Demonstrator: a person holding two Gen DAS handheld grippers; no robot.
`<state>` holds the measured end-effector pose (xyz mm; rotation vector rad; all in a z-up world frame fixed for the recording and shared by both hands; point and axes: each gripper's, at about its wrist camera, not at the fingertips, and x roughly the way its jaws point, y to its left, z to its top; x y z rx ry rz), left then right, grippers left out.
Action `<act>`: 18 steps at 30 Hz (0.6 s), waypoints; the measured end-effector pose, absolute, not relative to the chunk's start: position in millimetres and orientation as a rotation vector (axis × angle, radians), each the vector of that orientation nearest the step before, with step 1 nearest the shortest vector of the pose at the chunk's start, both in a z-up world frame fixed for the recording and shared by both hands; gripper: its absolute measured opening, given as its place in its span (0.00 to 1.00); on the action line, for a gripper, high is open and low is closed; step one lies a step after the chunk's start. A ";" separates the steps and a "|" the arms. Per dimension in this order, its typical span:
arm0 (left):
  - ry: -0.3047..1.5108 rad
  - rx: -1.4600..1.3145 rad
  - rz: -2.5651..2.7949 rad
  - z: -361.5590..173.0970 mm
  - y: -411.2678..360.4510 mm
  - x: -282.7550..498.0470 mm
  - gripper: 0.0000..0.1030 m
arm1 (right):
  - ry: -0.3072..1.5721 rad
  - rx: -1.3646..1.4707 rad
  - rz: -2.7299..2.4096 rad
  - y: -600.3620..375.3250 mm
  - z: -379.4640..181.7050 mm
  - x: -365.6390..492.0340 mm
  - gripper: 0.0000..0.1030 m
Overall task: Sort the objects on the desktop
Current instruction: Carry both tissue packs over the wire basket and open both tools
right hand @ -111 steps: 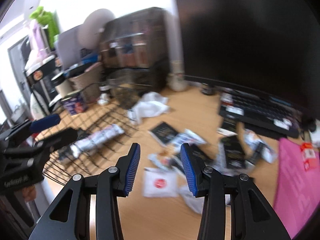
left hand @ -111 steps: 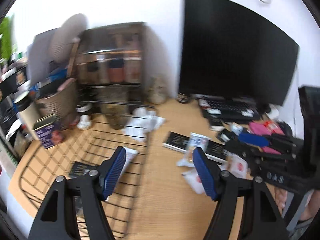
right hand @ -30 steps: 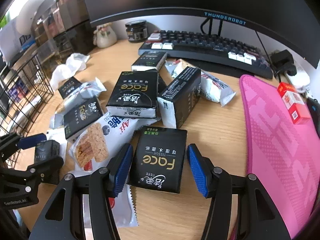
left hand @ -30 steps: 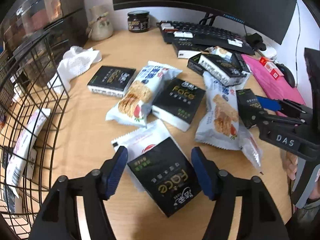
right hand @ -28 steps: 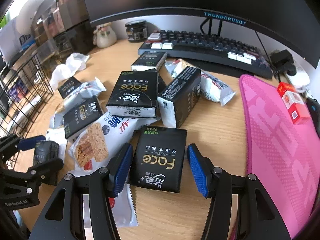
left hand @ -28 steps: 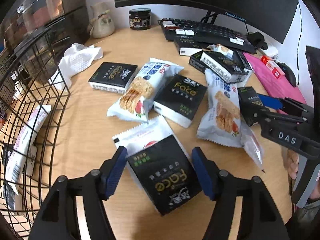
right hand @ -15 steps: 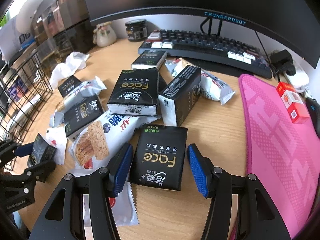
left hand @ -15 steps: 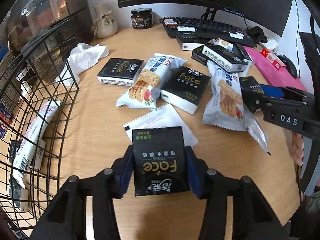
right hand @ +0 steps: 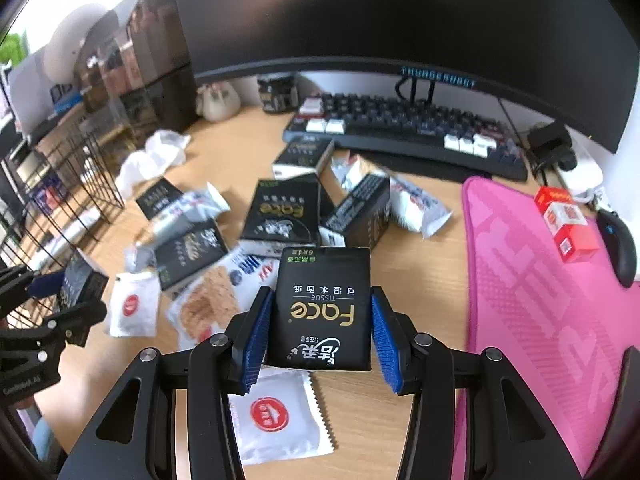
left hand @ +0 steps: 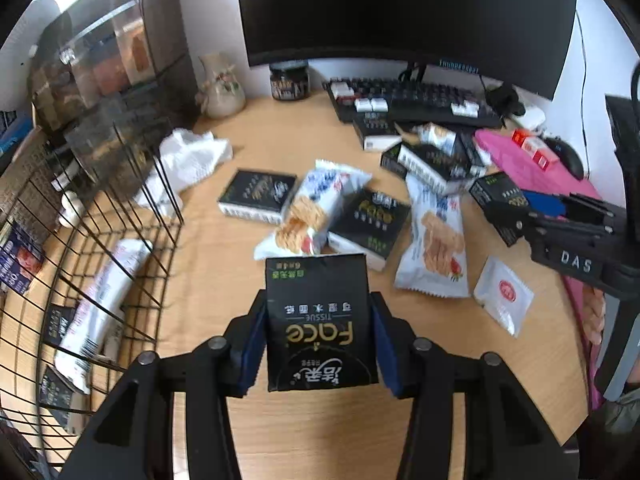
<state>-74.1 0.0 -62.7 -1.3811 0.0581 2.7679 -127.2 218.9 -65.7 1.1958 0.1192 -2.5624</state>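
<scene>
My left gripper [left hand: 318, 340] is shut on a black Face tissue pack [left hand: 318, 320] and holds it above the wooden desk. My right gripper [right hand: 320, 330] is shut on another black Face tissue pack [right hand: 324, 308], also lifted off the desk. In the left wrist view the right gripper [left hand: 516, 208] shows at the right with its pack [left hand: 498, 204]. More black tissue packs [left hand: 258, 196] and white snack packets [left hand: 314, 210] lie scattered mid-desk. A black wire basket [left hand: 92, 272] at the left holds a white packet [left hand: 100, 300] and dark packs.
A monitor [left hand: 400, 12] and keyboard [right hand: 404, 132] stand at the back. A pink mat [right hand: 552, 300], red box [right hand: 566, 218] and mouse [right hand: 622, 250] are at the right. A crumpled tissue [left hand: 188, 160], jar [left hand: 290, 80] and small vase [left hand: 222, 90] are at the back left.
Both grippers closed on a black tissue pack each and lifted them off the desk. The left gripper has swung toward the basket side; the white sachet under its pack is uncovered.
</scene>
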 end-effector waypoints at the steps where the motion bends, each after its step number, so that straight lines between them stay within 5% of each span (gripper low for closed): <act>1: 0.052 -1.354 2.781 -55.1 -1.8 -72.0 0.52 | 0.113 1.177 -2.565 218.3 -59.2 -124.4 0.45; 18: -0.302 -1.176 3.244 21.1 -171.9 -18.8 0.52 | 0.244 0.810 -2.219 18.5 35.9 -72.6 0.45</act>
